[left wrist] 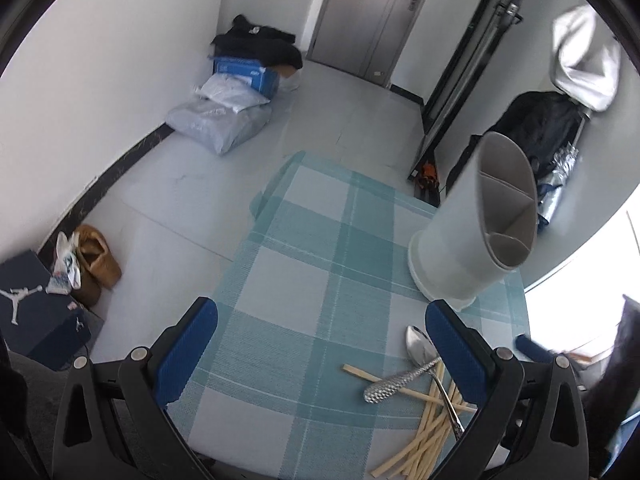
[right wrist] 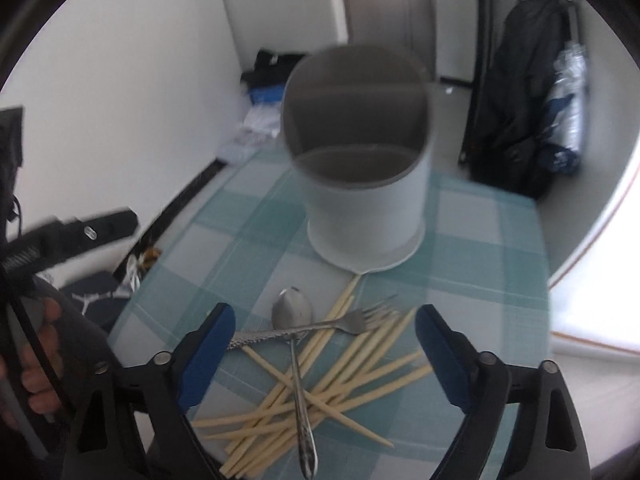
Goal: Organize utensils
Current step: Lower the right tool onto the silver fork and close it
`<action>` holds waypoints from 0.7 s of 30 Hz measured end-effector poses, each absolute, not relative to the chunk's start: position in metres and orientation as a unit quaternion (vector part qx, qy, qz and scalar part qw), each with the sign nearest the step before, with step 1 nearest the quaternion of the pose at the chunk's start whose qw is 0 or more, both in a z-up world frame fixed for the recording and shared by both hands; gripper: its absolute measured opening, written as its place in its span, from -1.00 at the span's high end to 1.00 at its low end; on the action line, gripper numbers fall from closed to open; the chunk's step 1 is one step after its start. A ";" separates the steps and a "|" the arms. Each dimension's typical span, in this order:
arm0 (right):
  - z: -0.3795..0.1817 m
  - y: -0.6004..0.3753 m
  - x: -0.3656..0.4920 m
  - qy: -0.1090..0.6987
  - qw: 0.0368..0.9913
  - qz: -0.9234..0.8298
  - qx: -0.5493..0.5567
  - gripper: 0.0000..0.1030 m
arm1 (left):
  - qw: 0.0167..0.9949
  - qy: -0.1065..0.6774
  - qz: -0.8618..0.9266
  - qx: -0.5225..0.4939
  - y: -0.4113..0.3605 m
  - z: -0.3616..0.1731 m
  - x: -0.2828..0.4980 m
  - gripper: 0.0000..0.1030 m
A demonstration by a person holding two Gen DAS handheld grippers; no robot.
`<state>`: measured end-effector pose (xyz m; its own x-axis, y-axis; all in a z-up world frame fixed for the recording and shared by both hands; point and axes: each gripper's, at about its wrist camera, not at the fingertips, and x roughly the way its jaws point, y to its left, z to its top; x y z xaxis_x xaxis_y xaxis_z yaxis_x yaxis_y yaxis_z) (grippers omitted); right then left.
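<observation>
A heap of pale chopsticks (right wrist: 320,384) lies crisscrossed near the table's near edge, with a spoon (right wrist: 294,344) and a fork (right wrist: 320,326) lying across the sticks, the fork's textured handle pointing toward the table's left edge. Just beyond the heap a white utensil holder (right wrist: 360,184) stands upright, divided inside into compartments that look empty; one chopstick tip reaches its base. The right gripper (right wrist: 325,350) hangs above the heap with its blue-padded jaws spread wide, nothing pressed between them. The left gripper (left wrist: 322,344) is likewise wide apart and holds nothing, over bare cloth toward the table's left side; the heap sits beside its right finger. In the right wrist view a hand (right wrist: 38,364) holding that other gripper shows at the left. The table (left wrist: 304,248) wears a teal and white checked cloth. Around it: grey tiled floor, white walls, a grey door (left wrist: 368,12), a dark shoebox (left wrist: 36,308), brown shoes (left wrist: 96,264), bagged bundles and a blue box by the wall (left wrist: 224,116), and dark clothing hanging at the right (right wrist: 524,112).
</observation>
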<state>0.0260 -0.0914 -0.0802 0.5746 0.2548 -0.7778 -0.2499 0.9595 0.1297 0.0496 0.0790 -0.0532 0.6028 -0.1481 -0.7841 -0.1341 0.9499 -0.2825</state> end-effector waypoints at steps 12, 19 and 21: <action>-0.130 -0.129 0.066 0.517 0.846 0.078 0.104 -0.14 | 0.849 0.483 -0.014 -0.213 0.099 -0.067 0.065 -0.98; -0.138 -0.136 0.072 0.516 0.844 0.065 0.127 0.12 | 0.842 0.492 -0.021 -0.219 0.100 -0.069 0.067 -0.98; -0.136 -0.137 0.074 0.514 0.846 0.063 0.124 0.28 | 0.846 0.491 -0.019 -0.209 0.099 -0.068 0.067 -0.98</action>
